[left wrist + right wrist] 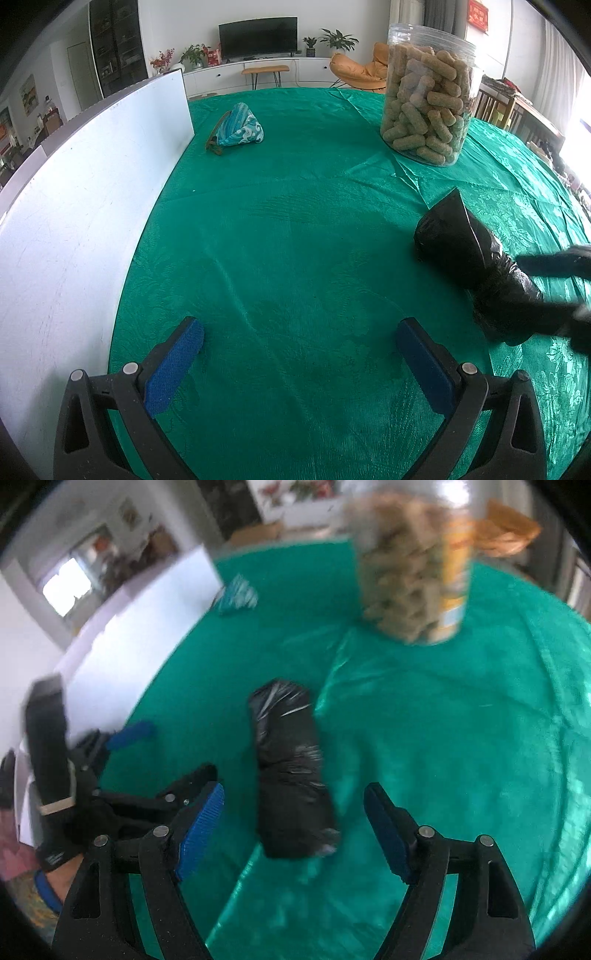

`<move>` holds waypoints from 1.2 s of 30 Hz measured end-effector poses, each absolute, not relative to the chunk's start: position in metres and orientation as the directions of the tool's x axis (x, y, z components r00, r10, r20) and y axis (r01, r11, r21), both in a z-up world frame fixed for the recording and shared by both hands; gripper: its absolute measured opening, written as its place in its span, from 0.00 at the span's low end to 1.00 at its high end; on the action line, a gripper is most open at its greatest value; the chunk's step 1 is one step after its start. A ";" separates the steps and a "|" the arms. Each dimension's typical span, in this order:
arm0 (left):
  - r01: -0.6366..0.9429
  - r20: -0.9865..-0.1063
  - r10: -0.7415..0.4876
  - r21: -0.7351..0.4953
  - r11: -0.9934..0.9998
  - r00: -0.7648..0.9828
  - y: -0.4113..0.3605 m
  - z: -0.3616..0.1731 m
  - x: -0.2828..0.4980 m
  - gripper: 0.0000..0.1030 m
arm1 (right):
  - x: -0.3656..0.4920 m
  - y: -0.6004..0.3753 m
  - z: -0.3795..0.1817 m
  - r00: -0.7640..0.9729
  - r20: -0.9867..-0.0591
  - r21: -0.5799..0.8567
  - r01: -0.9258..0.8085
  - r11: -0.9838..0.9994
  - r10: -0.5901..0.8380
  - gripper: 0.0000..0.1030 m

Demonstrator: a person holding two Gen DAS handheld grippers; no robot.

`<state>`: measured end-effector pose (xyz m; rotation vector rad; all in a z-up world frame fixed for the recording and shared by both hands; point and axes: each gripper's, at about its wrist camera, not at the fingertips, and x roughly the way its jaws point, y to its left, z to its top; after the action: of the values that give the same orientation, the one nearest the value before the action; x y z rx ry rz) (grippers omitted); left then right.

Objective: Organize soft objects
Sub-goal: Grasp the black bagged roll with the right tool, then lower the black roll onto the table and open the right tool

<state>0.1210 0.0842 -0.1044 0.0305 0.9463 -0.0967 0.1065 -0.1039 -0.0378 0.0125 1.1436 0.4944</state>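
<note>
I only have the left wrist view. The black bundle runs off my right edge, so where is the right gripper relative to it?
Observer: The right gripper has the black bundle lying between its open jaws, pads not touching it.
Operator: Does the jar have a label?
Observer: Yes, the clear jar shows a yellow label strip on its right side.
Operator: Who holds my gripper?
Observer: A gloved hand holds the left gripper.

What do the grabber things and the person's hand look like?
Both grippers, left gripper and right gripper, have black plastic arms with triangle holes and round silver pins. Their fingers carry ridged blue pads. The hand wears a black glove with small white writing and a pale band.
</note>
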 end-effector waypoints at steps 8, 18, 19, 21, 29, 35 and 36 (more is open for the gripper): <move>0.095 -0.811 -0.069 -0.016 0.995 0.581 0.084 -0.104 0.121 1.00 | 0.098 -0.106 -0.039 0.396 -0.892 0.078 -0.343 0.936 0.219 0.39; 0.089 -0.811 -0.064 -0.015 0.996 0.581 0.083 -0.103 0.122 1.00 | 0.084 -0.225 -0.014 0.558 -0.830 0.009 0.009 1.000 0.002 0.39; 0.089 -0.811 -0.064 -0.015 0.996 0.581 0.083 -0.103 0.122 1.00 | 0.085 -0.232 -0.018 0.552 -0.834 0.009 0.034 0.999 -0.011 0.40; 0.089 -0.811 -0.064 -0.015 0.996 0.581 0.084 -0.103 0.122 1.00 | 0.091 -0.241 -0.037 0.529 -0.849 0.042 0.072 0.996 -0.002 0.46; 0.089 -0.812 -0.064 -0.015 0.996 0.581 0.083 -0.103 0.122 1.00 | 0.073 -0.236 -0.057 0.599 -0.799 -0.001 0.079 0.997 -0.048 0.79; 0.075 -0.815 -0.057 -0.016 0.997 0.577 0.082 -0.104 0.122 1.00 | 0.069 -0.244 -0.059 0.603 -0.796 -0.001 0.083 0.997 -0.051 0.79; 0.067 -0.829 -0.052 -0.018 0.998 0.556 0.081 -0.103 0.126 1.00 | 0.069 -0.244 -0.059 0.603 -0.796 -0.001 0.083 0.997 -0.050 0.79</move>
<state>0.1260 0.0808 -0.1028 0.0165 0.9783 -0.0702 0.0692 -0.2440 -0.0590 0.0375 0.9208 -0.0770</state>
